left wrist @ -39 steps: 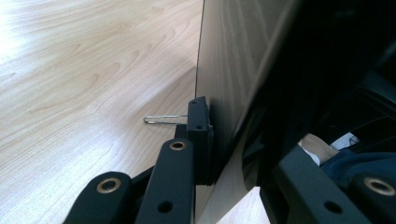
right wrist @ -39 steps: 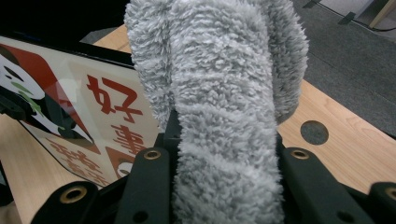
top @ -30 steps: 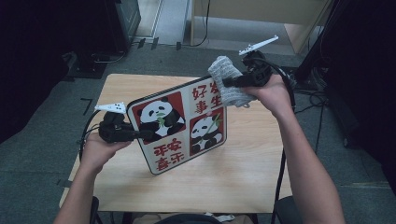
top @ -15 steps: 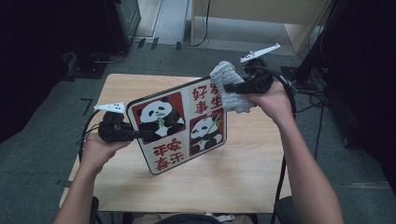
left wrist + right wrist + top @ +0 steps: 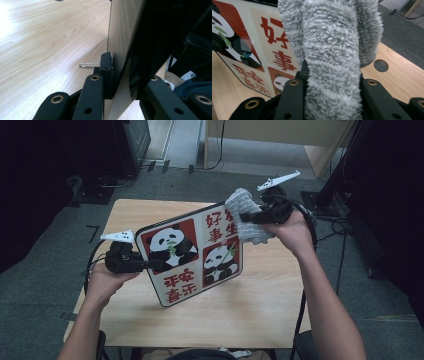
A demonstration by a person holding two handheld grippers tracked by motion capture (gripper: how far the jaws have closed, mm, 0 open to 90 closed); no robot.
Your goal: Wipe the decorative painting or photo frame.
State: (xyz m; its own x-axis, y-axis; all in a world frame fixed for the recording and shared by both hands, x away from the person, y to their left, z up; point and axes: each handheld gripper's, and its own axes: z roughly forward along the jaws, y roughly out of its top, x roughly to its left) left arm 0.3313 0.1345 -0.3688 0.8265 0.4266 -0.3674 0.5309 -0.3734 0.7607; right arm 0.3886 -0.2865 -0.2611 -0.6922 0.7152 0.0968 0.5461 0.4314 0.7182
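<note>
One panda board (image 5: 192,255), one grey fluffy cloth (image 5: 245,215), two grippers; board is a rounded rectangle with black rim, four panels, two with pandas, two with red characters; it stands tilted on its lower edge over the wooden table (image 5: 260,305), long axis running from near-left up to far-right, face toward the person; left gripper (image 5: 150,265) clamps its left edge; right gripper (image 5: 245,217) pinches the cloth, pressed to the board's upper right corner.
</note>
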